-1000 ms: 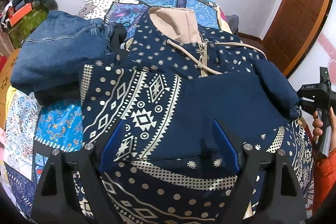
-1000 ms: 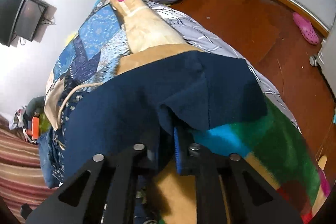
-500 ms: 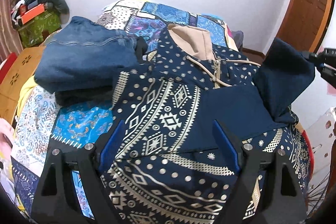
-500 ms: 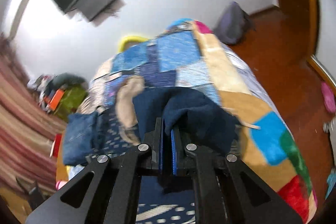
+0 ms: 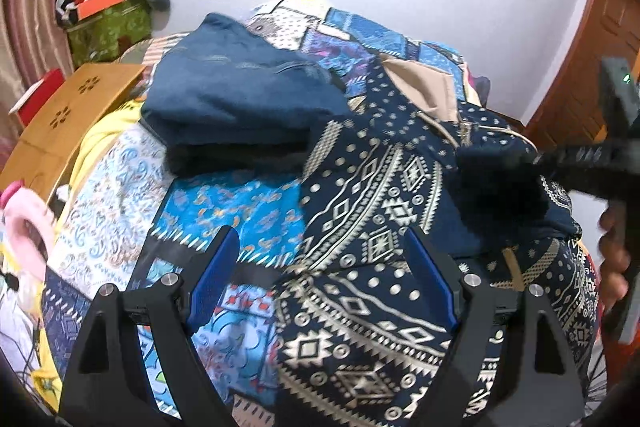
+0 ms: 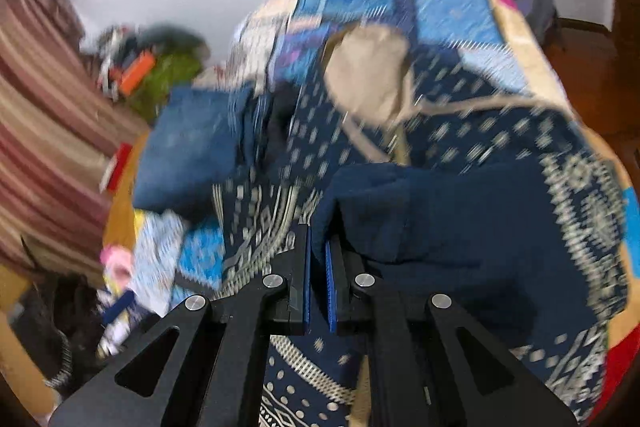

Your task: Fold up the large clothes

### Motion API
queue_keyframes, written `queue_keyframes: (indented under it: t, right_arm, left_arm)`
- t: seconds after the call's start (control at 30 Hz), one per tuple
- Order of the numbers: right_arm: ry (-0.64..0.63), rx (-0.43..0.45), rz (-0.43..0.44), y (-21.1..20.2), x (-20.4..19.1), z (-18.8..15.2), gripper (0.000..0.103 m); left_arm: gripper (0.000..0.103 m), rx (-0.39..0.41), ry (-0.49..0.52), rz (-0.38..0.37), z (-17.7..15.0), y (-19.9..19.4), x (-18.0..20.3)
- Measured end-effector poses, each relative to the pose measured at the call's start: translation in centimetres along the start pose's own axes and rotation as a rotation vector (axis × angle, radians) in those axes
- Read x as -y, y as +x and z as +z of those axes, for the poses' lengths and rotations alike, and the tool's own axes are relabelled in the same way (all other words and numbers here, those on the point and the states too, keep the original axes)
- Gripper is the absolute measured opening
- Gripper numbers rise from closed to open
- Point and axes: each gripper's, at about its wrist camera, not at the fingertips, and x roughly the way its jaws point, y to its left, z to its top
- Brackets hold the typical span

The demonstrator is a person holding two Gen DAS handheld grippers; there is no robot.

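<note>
gripping: navy sleeve (image 6: 420, 211) is clamped by right gripper (image 6: 319, 267) - over patterned hoodie (image 5: 360, 227)
left gripper (image 5: 326, 283): jaws held wide apart - nothing held

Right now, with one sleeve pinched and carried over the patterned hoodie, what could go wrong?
1. The right hand-held gripper pinches only the sleeve's edge; it may slip out.
2. The left hand-held gripper is open and holds nothing, so the hoodie body could drag or bunch.
3. The folded jeans lie against the hoodie; a wide swing may disturb them.
</note>
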Motion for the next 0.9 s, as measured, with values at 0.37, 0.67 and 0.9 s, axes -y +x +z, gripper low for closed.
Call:
queue_keyframes:
  t: [0.37,0.67,0.9]
  right_arm:
    - [-0.176,-0.13,-0.055,1.1,-2.7,-3.1,0.045]
    - [-0.182,0.042,-0.131,-5.6,1.7,-2.2,0.048]
    - [-0.101,0.138,-0.339,-8.9,8.9,-2.0,0.059]
  left_arm:
    - [0.084,-0.037,0.031,0.014,-0.2,0.6,1.5]
    - [0.084,-0.031,0.185,-0.006,1.8,2.1,8.4]
    - [0.084,-0.079,0.313,-0.001,1.8,6.3,14.0]
